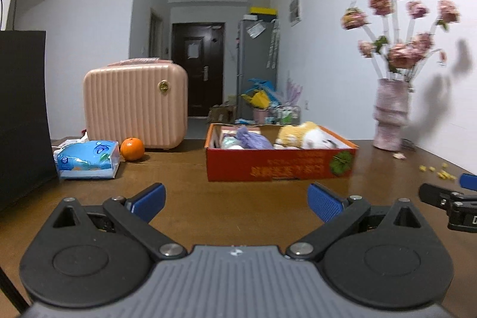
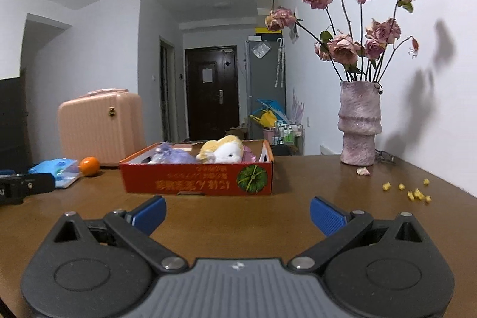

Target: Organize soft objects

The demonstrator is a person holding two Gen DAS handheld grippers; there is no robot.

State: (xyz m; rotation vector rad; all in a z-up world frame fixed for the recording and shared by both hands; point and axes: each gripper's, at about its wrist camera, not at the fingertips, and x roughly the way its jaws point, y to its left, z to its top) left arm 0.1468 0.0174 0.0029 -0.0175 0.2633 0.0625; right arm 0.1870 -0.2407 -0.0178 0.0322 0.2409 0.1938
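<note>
A red cardboard box (image 1: 280, 167) (image 2: 198, 182) stands on the brown table ahead of both grippers. In it lie a yellow-and-white plush toy (image 1: 307, 134) (image 2: 222, 151) and a purple soft bundle (image 1: 253, 137) (image 2: 173, 155). A blue tissue pack (image 1: 88, 158) (image 2: 58, 167) lies on the table to the left of the box. My left gripper (image 1: 235, 200) is open and empty, low over the table before the box. My right gripper (image 2: 238, 213) is open and empty, also short of the box. The right gripper shows at the right edge of the left wrist view (image 1: 450, 198).
A pink ribbed case (image 1: 135, 105) (image 2: 100, 127) and an orange (image 1: 132, 149) (image 2: 89, 166) stand at the back left. A black bag (image 1: 22, 115) is at the far left. A vase of dried roses (image 1: 390, 115) (image 2: 359, 124) and yellow crumbs (image 2: 414, 191) are at the right.
</note>
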